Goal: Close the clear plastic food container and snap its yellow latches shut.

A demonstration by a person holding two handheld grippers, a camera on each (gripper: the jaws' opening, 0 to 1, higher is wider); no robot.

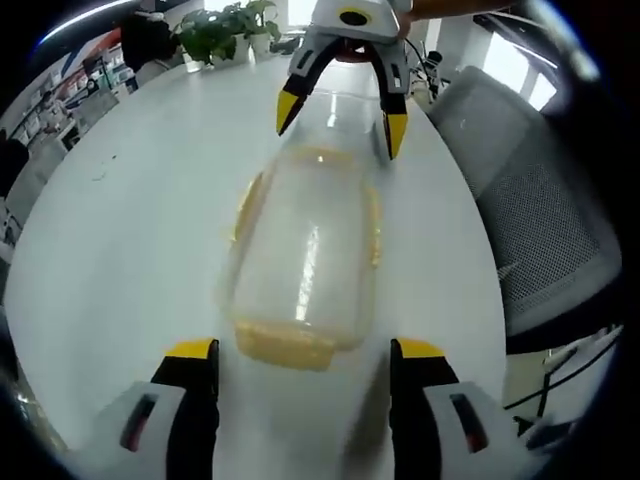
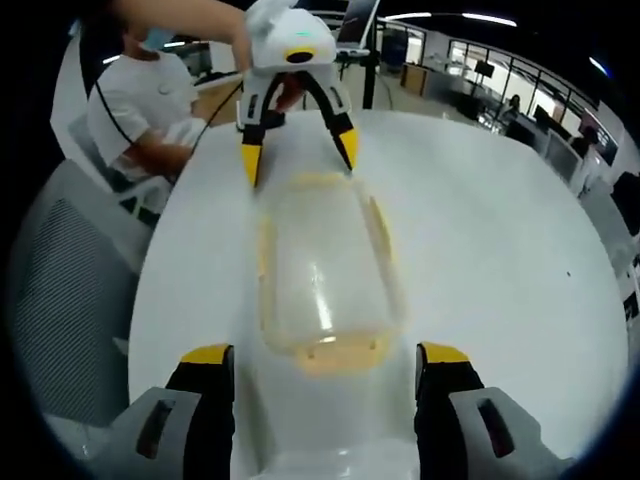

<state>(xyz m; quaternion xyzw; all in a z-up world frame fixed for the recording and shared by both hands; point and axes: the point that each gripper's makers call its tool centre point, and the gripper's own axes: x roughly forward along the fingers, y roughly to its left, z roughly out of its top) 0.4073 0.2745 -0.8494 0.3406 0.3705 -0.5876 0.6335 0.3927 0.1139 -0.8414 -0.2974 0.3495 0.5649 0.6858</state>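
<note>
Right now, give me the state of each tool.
Left tool: open, holding nothing, at one end of the container.
Right tool: open, holding nothing, at the opposite end.

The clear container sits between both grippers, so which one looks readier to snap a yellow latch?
Roughly even, slight edge to the left gripper: its open jaws look closest to the clear container end latch. The right gripper faces the opposite end similarly, also open.

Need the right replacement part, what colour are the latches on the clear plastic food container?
Yellow latches; clearest in the right gripper view.
</note>
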